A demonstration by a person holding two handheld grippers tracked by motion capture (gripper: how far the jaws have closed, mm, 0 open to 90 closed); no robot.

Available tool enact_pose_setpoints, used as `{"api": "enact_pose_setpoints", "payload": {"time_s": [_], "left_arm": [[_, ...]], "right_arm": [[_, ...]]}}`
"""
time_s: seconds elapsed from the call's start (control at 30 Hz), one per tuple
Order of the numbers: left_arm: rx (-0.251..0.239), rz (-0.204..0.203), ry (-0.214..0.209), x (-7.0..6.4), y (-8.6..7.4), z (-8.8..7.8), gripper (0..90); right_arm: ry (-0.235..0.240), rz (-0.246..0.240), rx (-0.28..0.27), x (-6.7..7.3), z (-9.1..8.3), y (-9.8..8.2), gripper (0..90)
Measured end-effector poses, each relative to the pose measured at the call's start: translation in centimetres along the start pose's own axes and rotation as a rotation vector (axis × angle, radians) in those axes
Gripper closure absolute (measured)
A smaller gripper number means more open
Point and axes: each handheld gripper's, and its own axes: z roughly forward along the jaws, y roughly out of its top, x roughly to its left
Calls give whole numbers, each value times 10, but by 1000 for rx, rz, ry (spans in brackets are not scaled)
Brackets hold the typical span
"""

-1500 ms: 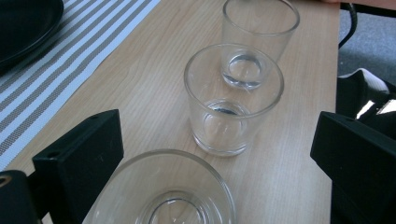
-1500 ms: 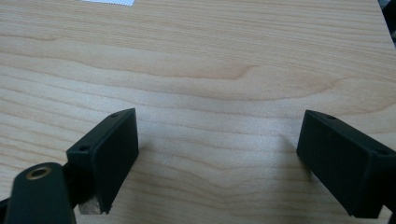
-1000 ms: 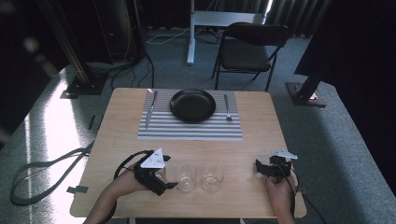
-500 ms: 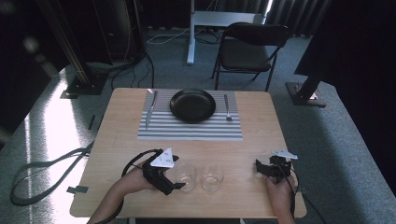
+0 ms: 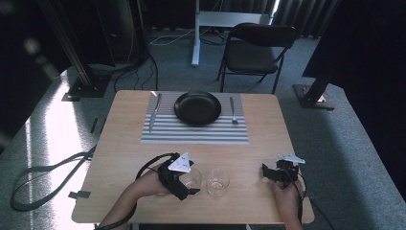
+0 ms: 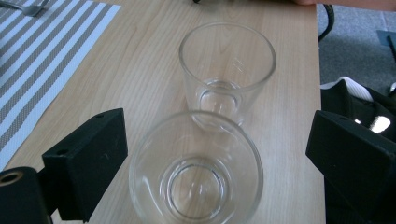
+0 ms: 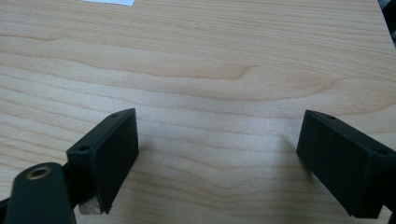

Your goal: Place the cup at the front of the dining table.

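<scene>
Left gripper (image 6: 210, 154): jaws wide apart, near glass (image 6: 196, 172) between them, pads not touching.
Far glass (image 6: 227, 70): just behind it, directly ahead.
Right gripper (image 7: 217, 158): open over bare worktop (image 7: 196, 56), holding nothing.
Beyond: striped placemat (image 5: 194, 132), black plate (image 5: 197, 108).

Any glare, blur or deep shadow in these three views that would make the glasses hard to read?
High view: bright glare on the floor at left, dark surroundings, two glasses small and faint. Left gripper view: near glass between the left tongs looks soft, far glass sharper. Right gripper view: table evenly lit, right tongs cast soft shadows.
</scene>
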Motion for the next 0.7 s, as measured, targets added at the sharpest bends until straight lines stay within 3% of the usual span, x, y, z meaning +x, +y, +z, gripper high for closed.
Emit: {"api": "enact_pose_setpoints", "payload": {"time_s": [0.37,0.7], "left_arm": [[20,12,-25,-3,14,17,58],[70,24,-41,-4,29,35,58]], "right_arm": [[0,0,0,0,0,0,121],[0,0,0,0,0,0,122]]}}
